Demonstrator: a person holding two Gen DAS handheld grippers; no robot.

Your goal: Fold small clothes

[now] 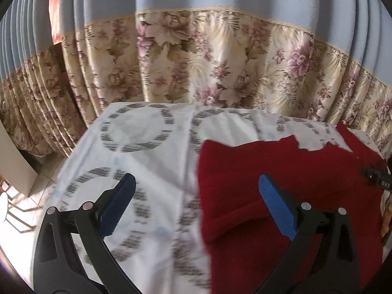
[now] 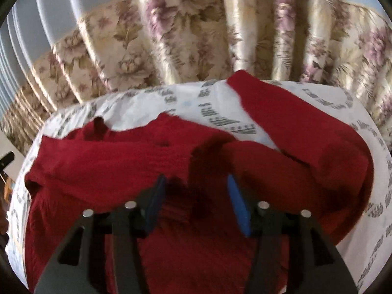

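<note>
A flowery curtain hangs behind the worktop, which has a white printed cover. The soft, knitted red top lies crumpled on it. The left gripper is wide open and empty. The right gripper is half open over the red top, holding nothing.

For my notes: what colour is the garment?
Dark red garment; clearest in the right wrist view.

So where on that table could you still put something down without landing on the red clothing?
The white patterned tablecloth lies bare left of the red knitted garment, back to the floral curtain. A smaller strip shows between the sleeve and body. The middle and right are crowded.
</note>
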